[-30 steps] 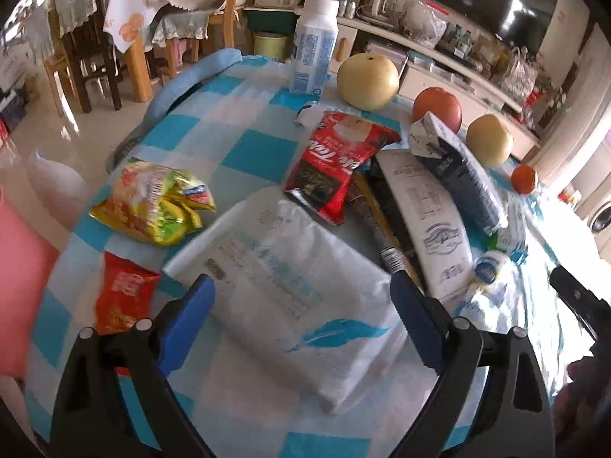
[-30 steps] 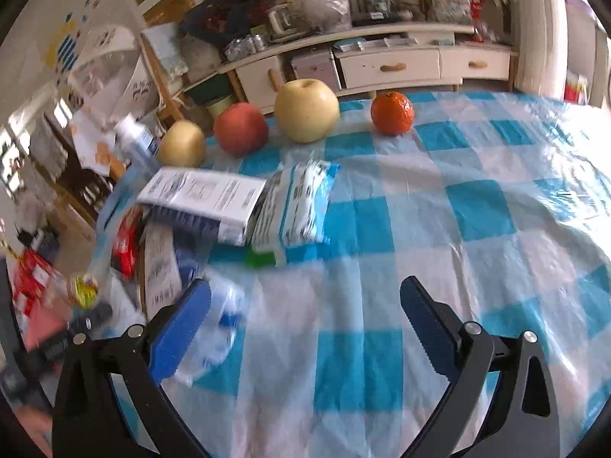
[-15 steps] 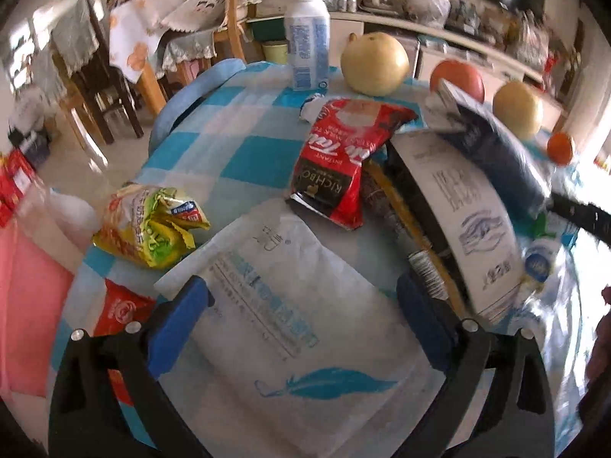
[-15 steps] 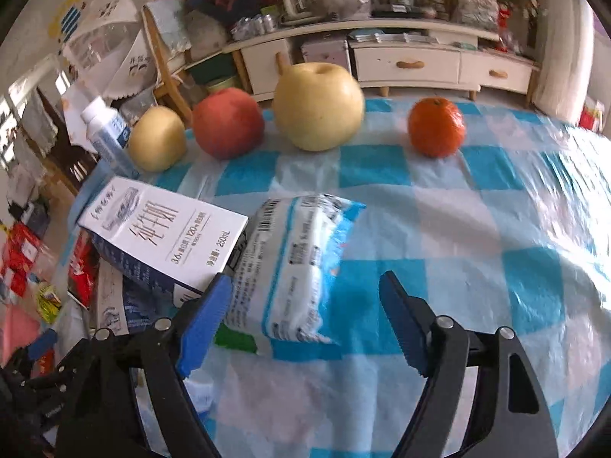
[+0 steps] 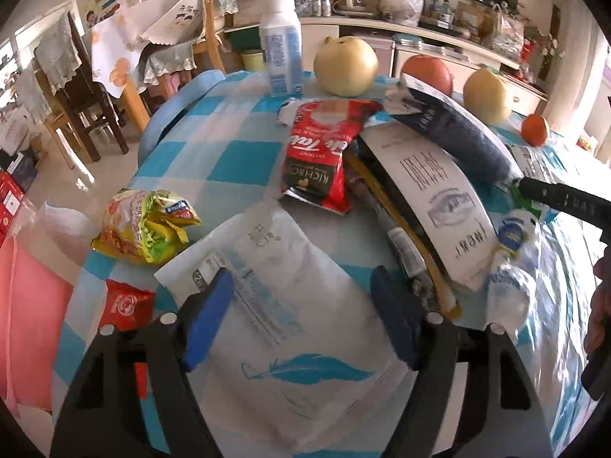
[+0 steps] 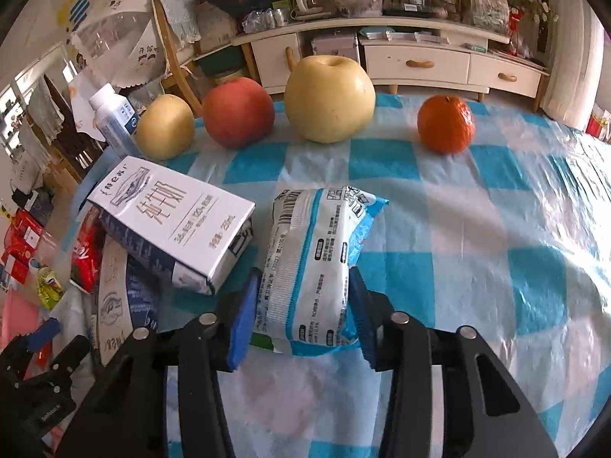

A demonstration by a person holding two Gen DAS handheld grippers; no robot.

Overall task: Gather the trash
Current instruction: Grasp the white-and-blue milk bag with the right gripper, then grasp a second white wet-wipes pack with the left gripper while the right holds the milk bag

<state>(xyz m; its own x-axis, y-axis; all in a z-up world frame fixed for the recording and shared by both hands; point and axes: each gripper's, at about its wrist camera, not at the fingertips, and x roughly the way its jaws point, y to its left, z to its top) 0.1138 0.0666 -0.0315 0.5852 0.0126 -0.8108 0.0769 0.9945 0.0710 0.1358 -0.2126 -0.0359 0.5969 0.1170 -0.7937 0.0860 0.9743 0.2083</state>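
In the right wrist view my right gripper [image 6: 303,292] has its blue pads on both sides of a white and blue wrapper pack [image 6: 317,263] lying on the checked tablecloth [image 6: 477,236]; the jaws touch its sides. A white and navy milk carton [image 6: 172,225] lies just left of it. In the left wrist view my left gripper [image 5: 301,297] is open above a large white bag with a blue feather print [image 5: 290,324]. A red coffee sachet [image 5: 324,160], a yellow-green snack bag [image 5: 145,229] and a small red wrapper [image 5: 124,305] lie around it.
Two pears [image 6: 328,99], an apple [image 6: 238,110] and an orange [image 6: 445,124] stand in a row at the far table edge, with a white bottle [image 5: 280,45] at the left. A crushed clear bottle [image 5: 511,267] lies right of the left gripper. Chairs and a cabinet stand behind.
My right gripper moved forward and closed in around the white and blue pack. My left gripper narrowed a little over the white bag.
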